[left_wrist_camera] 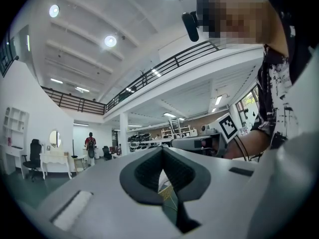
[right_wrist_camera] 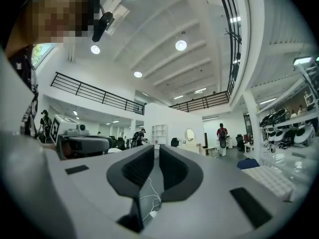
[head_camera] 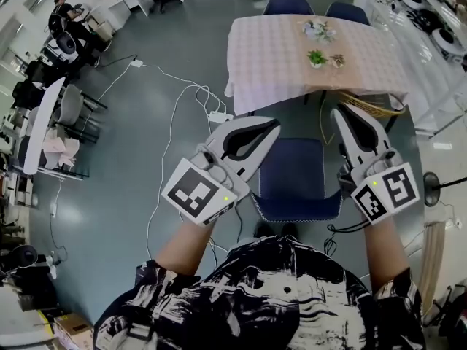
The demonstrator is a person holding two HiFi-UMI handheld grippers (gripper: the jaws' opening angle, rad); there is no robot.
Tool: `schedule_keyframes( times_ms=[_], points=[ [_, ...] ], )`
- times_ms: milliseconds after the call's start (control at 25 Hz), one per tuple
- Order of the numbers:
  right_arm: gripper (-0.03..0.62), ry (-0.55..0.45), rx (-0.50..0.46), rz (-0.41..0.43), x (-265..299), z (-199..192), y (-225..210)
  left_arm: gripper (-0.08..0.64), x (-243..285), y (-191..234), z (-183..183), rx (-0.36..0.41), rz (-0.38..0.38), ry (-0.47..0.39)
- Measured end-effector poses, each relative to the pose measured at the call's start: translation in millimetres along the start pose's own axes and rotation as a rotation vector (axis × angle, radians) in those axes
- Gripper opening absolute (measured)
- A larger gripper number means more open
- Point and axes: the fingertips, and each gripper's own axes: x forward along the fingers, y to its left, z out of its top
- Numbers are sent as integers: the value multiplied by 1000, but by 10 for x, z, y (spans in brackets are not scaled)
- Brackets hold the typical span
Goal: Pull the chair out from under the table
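The blue chair (head_camera: 295,173) stands on the floor in front of me, its seat out from under the table (head_camera: 270,57) with the checked cloth. Both grippers are raised above it, one on each side, and touch nothing. My left gripper (head_camera: 274,125) is shut with nothing in it; in its own view the tips (left_wrist_camera: 162,151) meet against the open hall. My right gripper (head_camera: 338,111) is also shut and empty, with only a sliver between its pads (right_wrist_camera: 156,147). Each gripper view shows the other gripper off to the side.
Two more blue chairs (head_camera: 288,6) stand at the table's far side, and small plants (head_camera: 317,57) sit on the cloth. White cables and a power strip (head_camera: 219,115) lie on the floor at left. Yellow cable (head_camera: 372,106) hangs by the table's right corner. Desks and chairs (head_camera: 44,122) line the left.
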Motion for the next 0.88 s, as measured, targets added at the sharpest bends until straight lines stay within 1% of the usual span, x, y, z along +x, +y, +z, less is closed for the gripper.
schedule_keyframes(
  times_ms=[280, 400, 600, 880],
  points=[
    [5, 23, -19, -34, -7, -65, -67, 5, 26, -43, 77, 18, -1, -6],
    [3, 26, -32, -39, -9, -49, -60, 5, 18, -54, 103, 18, 6, -7],
    [3, 30, -31, -29, 18, -85, 25, 5, -36, -55, 78, 12, 17, -6],
    [2, 41, -41, -23, 40, -83, 24, 5, -1, -5, 80, 0, 39, 10]
  ],
)
